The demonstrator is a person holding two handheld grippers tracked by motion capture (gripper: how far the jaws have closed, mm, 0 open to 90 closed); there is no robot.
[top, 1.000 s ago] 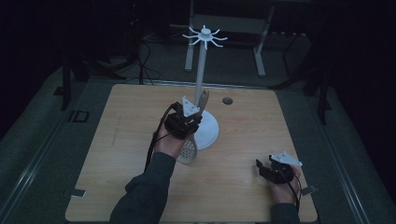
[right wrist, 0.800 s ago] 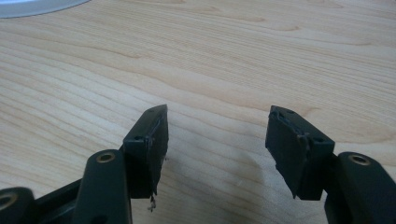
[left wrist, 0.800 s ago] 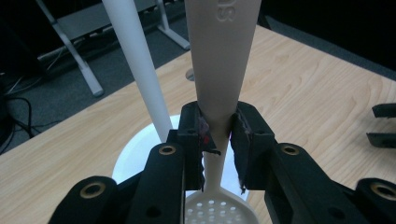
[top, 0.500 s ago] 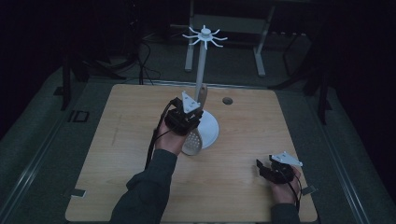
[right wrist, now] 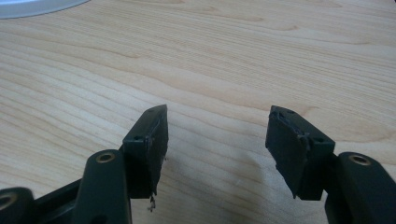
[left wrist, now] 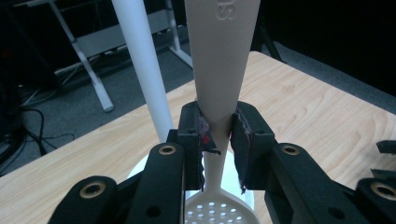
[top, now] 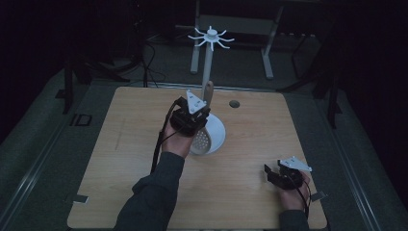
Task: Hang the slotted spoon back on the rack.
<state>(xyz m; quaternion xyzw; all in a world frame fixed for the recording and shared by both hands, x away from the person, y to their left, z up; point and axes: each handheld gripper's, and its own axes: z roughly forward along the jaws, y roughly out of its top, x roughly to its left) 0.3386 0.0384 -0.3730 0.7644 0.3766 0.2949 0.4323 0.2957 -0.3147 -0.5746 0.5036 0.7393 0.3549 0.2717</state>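
- The left gripper (top: 199,117) squeezes the thin neck of a white spoon (left wrist: 219,70) with holes in its bowl.
- In the left gripper view, the two black pads press on both sides of the spoon, and the wide handle goes up past the top of the picture.
- The spoon's bowl (top: 201,141) hangs low, over the round white base (top: 217,134) of a stand.
- I cannot tell if the bowl touches the base; the room is dark.
- The stand's white pole (top: 207,65) rises just beside the spoon, with a ring of hooks (top: 210,36) at the top.
- The right gripper (top: 275,174) sits low by the near right corner of the wooden table (top: 120,144), well apart from the spoon.
- Its jaws stand wide apart with nothing between them, just bare wood in the right gripper view.
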